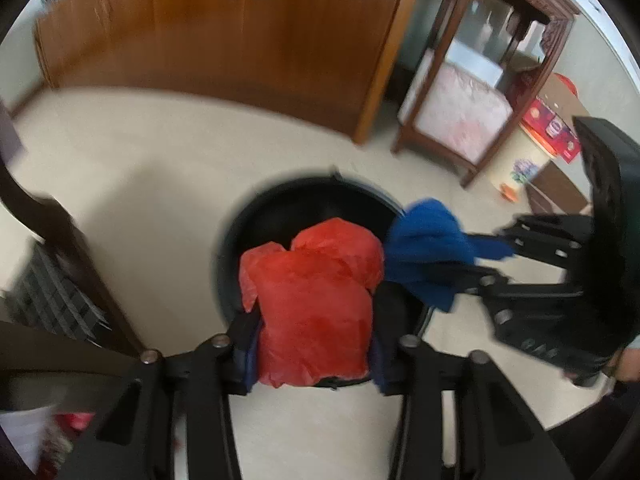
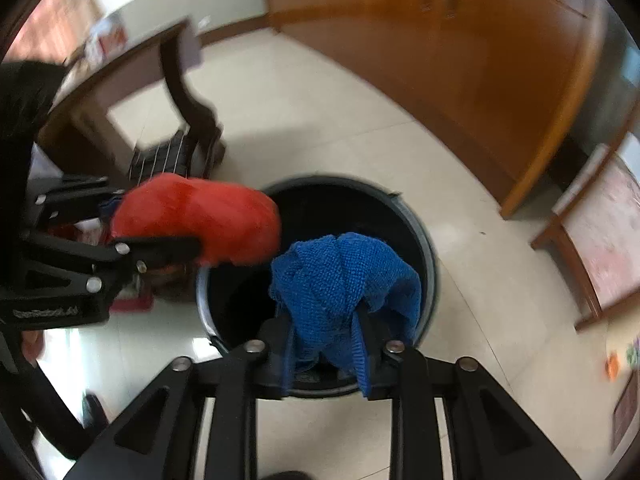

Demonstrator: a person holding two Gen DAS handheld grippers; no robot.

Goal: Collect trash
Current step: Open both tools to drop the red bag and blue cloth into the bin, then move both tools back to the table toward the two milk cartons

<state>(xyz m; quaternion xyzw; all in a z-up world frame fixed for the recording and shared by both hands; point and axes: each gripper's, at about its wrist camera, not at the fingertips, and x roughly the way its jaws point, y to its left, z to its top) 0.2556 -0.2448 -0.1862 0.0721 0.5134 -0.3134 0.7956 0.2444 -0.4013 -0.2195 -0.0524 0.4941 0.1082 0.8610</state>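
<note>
Left wrist view: the left gripper (image 1: 316, 344) points steeply down over the open mouth of a round black bin (image 1: 240, 240) standing on the pale tiled floor (image 1: 140, 180). A crumpled red plastic bag (image 1: 316, 300) sits between its fingers, which pinch it at both flanks. The bag's long axis runs forward from the fingers, and its far end hangs over the bin's opening.

Right wrist view: the right gripper (image 2: 326, 354) also points steeply down at the same bin (image 2: 428, 248). Its fingers pinch a blue knitted cloth (image 2: 340, 284), which bunches up above the fingers and drapes down on each side. The cloth lies directly over the near half of the opening, inside the rim line.

Relation governing the coming move: both items lie straight ahead of their fingers, with the bin beneath. The blue cloth appears more centred over the opening. The red bag reaches in from the rim side, so the left gripper (image 2: 168, 256) probably needs a short advance toward the centre before release. The two grippers are close together; judged risk is the bag or the cloth catching on the rim
</note>
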